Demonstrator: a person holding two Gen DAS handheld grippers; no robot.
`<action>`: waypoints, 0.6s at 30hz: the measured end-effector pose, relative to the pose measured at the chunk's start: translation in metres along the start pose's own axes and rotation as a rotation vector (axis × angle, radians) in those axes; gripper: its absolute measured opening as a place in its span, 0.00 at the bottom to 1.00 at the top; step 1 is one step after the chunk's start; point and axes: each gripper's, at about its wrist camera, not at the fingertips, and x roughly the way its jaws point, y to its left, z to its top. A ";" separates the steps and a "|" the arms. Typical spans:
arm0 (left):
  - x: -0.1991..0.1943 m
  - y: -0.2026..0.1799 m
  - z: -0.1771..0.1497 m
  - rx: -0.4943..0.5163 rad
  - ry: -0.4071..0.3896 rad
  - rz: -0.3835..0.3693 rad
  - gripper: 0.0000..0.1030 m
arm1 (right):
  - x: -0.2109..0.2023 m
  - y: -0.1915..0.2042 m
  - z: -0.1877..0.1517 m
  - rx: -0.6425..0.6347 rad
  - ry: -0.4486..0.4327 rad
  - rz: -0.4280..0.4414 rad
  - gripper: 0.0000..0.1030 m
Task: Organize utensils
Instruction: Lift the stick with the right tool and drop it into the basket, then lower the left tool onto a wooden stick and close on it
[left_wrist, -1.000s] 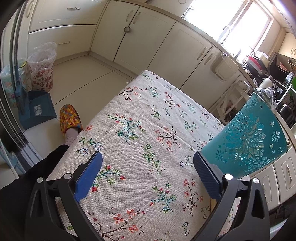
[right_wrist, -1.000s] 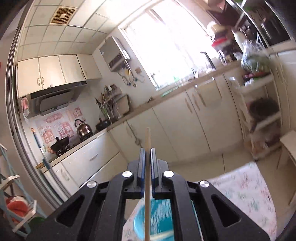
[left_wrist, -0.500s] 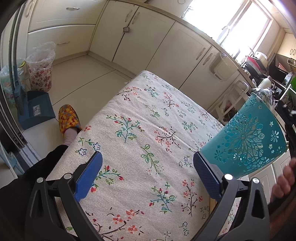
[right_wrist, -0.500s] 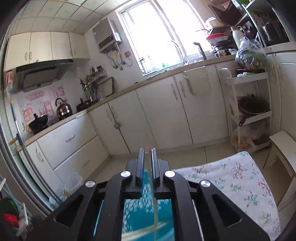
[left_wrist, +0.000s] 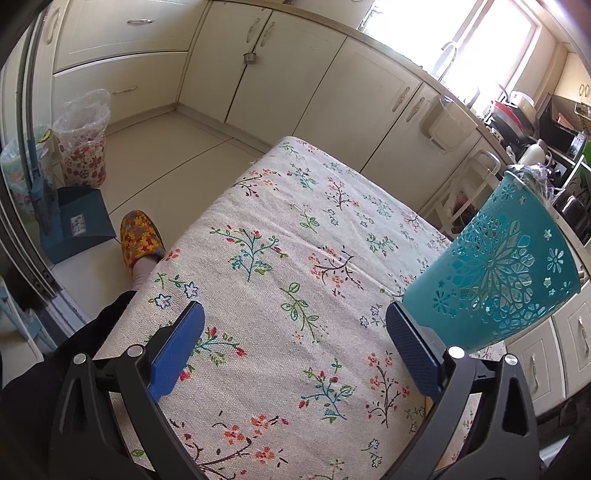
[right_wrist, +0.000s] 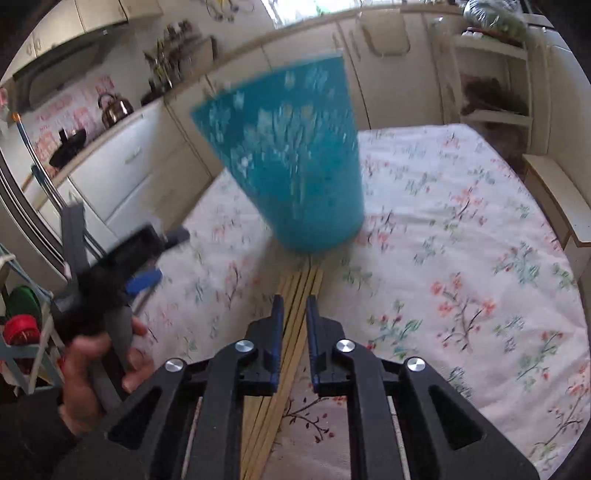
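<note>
Several chopsticks flat, lengthwise toward teal holder

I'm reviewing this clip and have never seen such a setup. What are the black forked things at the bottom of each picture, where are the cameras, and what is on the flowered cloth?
There is no robot here: a person holds a two-finger gripper in each hand, and a fisheye camera on each one looks along its fingers. One picture is from the left gripper, whose blue pads stand wide apart with nothing between them. The other is from the right gripper; its jaws stand slightly apart and pinch nothing, above a bundle of wooden chopsticks lying on the flowered tablecloth. A teal perforated holder stands upright on the cloth beyond them. In the right gripper's view you also see the person's left hand gripping the other tool.
</note>
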 end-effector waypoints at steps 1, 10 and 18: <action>0.000 -0.001 0.000 0.002 0.001 0.002 0.92 | 0.007 0.003 0.000 -0.017 0.012 -0.022 0.12; 0.000 0.000 0.001 0.003 0.002 0.000 0.92 | 0.033 0.004 -0.006 -0.069 0.092 -0.089 0.11; -0.010 -0.036 -0.016 0.195 0.093 -0.025 0.92 | 0.024 -0.015 -0.010 -0.080 0.058 -0.151 0.08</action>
